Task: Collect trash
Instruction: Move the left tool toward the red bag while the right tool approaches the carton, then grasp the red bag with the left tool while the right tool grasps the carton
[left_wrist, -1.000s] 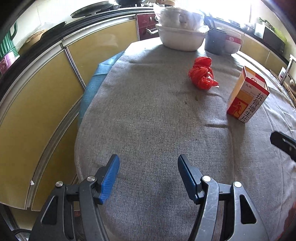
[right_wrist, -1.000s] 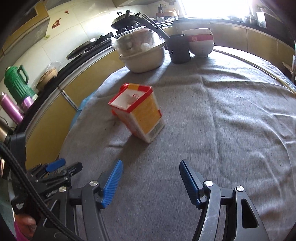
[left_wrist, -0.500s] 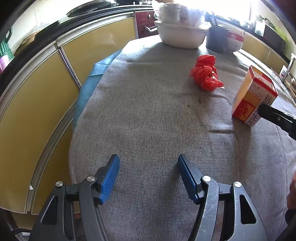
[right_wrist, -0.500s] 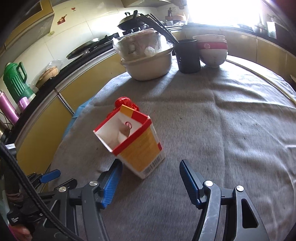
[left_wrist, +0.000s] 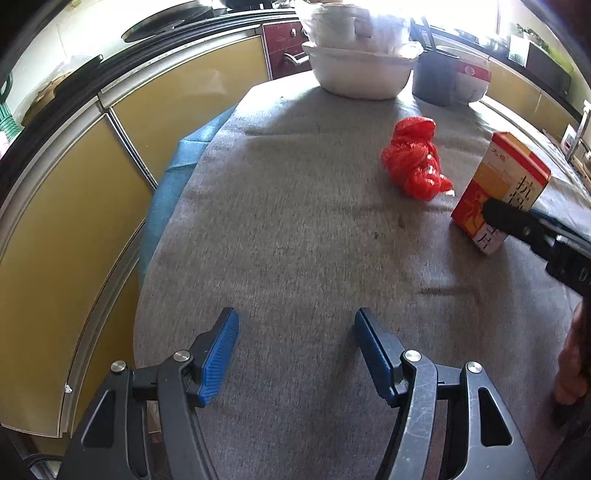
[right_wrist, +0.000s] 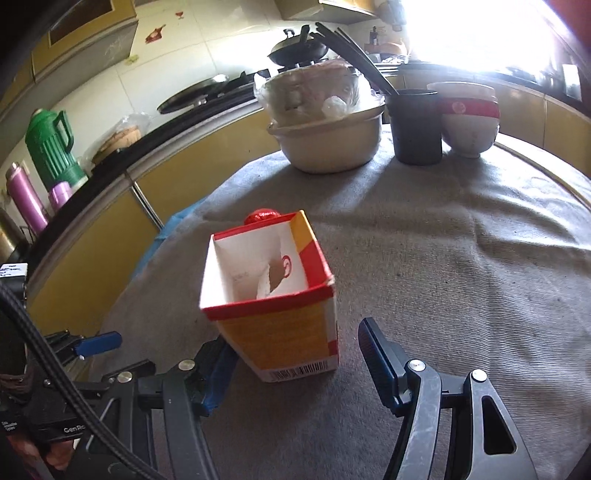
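Large black Chinese characters are printed on the white side of the carton (left_wrist: 498, 184), partly covered by the right gripper's (right_wrist: 295, 356) finger; "抗" can be made out. A barcode is seen low on its near face. "GenRo" is read on the left gripper (left_wrist: 295, 354).

One carton (right_wrist: 275, 295) — one red bag (left_wrist: 415, 158)

— How's my left gripper (left_wrist: 295, 354) sitting?

— I see it pitched steeply downward, jaws apart with nothing between the blue pads (left_wrist: 221, 350).

— And my right gripper (right_wrist: 295, 354)?

— Angled down less steeply, jaws parted about as wide, no pad clamped on anything. From the left wrist view its dark finger reaches in from the right edge, with part of the hand (left_wrist: 572, 369) holding it showing below.
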